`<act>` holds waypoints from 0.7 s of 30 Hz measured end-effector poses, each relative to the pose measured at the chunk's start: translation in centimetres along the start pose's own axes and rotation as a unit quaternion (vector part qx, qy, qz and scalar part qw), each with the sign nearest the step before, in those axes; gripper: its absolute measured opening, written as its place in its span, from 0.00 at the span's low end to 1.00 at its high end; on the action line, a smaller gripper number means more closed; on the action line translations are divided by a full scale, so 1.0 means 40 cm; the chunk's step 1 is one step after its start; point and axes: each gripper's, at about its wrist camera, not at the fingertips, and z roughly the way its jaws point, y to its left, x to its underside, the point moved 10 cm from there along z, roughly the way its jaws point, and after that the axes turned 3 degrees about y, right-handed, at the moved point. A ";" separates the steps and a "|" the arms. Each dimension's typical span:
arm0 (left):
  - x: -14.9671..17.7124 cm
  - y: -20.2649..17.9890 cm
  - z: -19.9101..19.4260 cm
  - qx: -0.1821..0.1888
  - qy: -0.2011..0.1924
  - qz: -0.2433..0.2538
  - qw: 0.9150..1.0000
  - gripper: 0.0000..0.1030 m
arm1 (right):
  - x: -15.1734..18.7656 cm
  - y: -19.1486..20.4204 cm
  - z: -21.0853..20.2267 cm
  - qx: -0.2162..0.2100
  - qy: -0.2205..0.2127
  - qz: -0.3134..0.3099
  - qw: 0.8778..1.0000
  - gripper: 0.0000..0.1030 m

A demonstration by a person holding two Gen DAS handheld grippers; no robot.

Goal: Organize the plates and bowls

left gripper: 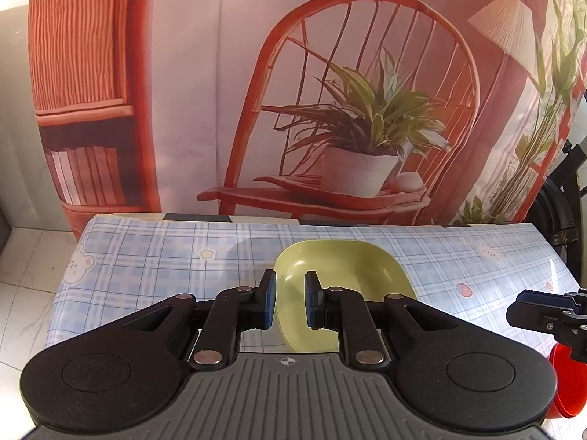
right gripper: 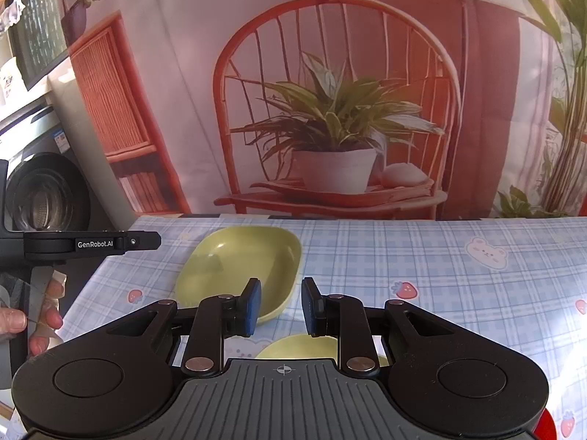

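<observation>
A light green squarish bowl [left gripper: 341, 278] lies on the checked tablecloth, just ahead of my left gripper [left gripper: 290, 300], which is open and empty with its fingers over the bowl's near left rim. The same bowl [right gripper: 242, 260] shows in the right wrist view, ahead and left of my right gripper [right gripper: 280, 306], which is open and empty. A second light green dish [right gripper: 297, 346] lies right under the right gripper, mostly hidden by it. A red dish [left gripper: 567, 381] sits at the right edge of the left wrist view; a red sliver of it [right gripper: 550, 425] shows at the right wrist view's bottom right.
The table [left gripper: 165, 256] has a blue checked cloth with bears and strawberries; its left edge drops to a tiled floor. A printed backdrop with a chair and plant hangs behind. The right gripper's side [left gripper: 543, 311] shows at right; the left one [right gripper: 91, 244] at left, before a washing machine [right gripper: 40, 190].
</observation>
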 end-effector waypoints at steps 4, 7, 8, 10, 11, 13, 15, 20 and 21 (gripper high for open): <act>-0.008 0.014 0.080 -0.007 0.010 -0.005 1.000 0.32 | -0.041 -0.011 0.103 0.011 0.024 0.017 1.000 0.22; 0.002 0.019 0.118 -0.010 0.016 -0.009 1.000 0.38 | -0.045 -0.027 0.165 0.020 0.045 0.035 0.998 0.22; 0.009 0.020 0.128 -0.011 0.020 -0.010 1.000 0.38 | -0.042 -0.032 0.179 0.021 0.050 0.040 0.998 0.22; 0.025 0.024 0.142 -0.012 0.026 -0.013 1.000 0.38 | -0.034 -0.046 0.214 0.022 0.063 0.057 0.996 0.22; 0.033 0.027 0.148 -0.009 0.030 -0.017 0.999 0.38 | -0.030 -0.050 0.225 0.021 0.068 0.064 0.995 0.22; 0.046 0.031 0.160 -0.004 0.037 -0.025 0.999 0.38 | -0.017 -0.064 0.254 0.022 0.083 0.083 0.993 0.22; 0.051 0.032 0.170 -0.003 0.039 -0.026 0.999 0.38 | -0.005 -0.071 0.274 0.025 0.092 0.092 0.991 0.22; 0.058 0.012 0.191 0.008 0.045 -0.018 0.999 0.38 | 0.009 -0.089 0.308 0.033 0.103 0.107 0.988 0.22; 0.060 0.010 0.193 0.009 0.047 -0.018 0.999 0.38 | 0.011 -0.092 0.315 0.034 0.105 0.110 0.988 0.22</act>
